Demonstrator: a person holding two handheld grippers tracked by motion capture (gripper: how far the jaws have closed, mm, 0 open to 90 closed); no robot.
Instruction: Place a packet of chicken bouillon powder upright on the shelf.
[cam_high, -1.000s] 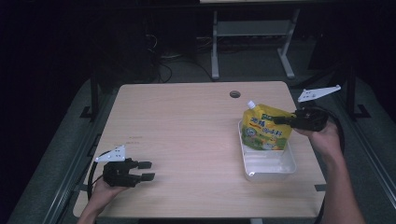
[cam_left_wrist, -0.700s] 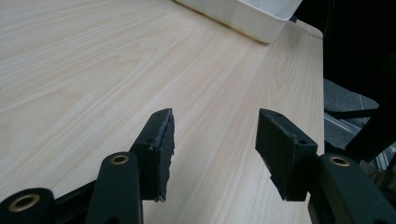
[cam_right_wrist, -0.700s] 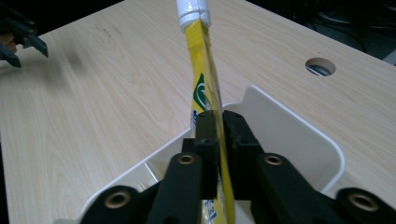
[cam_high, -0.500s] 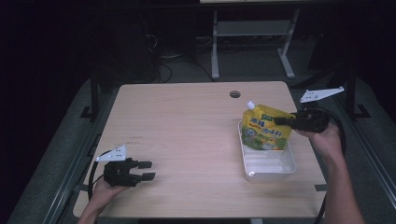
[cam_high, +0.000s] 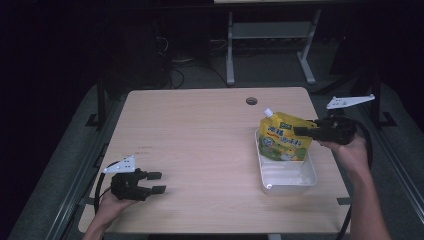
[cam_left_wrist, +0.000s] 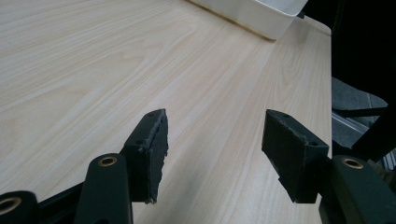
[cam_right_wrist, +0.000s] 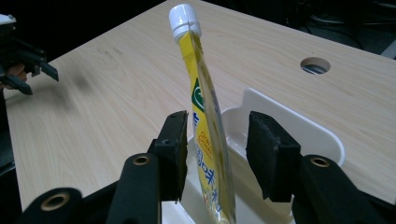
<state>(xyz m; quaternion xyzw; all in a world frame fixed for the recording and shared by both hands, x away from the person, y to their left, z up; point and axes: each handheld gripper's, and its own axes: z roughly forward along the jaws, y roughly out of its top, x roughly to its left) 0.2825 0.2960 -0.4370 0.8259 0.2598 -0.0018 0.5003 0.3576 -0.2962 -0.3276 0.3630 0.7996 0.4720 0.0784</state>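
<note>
Near the table's (cam_high: 200, 145) front left corner, the left gripper (cam_high: 156, 182) lies low over the wood, held in the person's left hand (cam_high: 112, 202), its grey three-cornered plate on top. In the left gripper view its two black jaws stand well apart with bare tabletop between them; they have just been opening a little wider and hold nothing. The white tray's corner shows at the top of that view, well apart from the pads.

Further right, past the middle of the table, the round cable hole (cam_high: 251, 101) sits close to the back edge.

Toward the right edge stands the white plastic tray (cam_high: 290, 182), its long side running from front to back. In the tray's back end a yellow spouted pouch (cam_high: 282, 140) stands upright, its white screw cap (cam_right_wrist: 184, 18) uppermost and leaning slightly toward the back left.

The right gripper (cam_high: 300, 131) comes in level from the right edge, held in the right hand (cam_high: 350, 150), jaws pointing left at the pouch. In the right gripper view the pouch stands edge-on between the two pads: the left pad lies just beside it, perhaps brushing it, while a clear gap shows before the right pad. These jaws have just been opening, and the pouch is no longer pinched.
</note>
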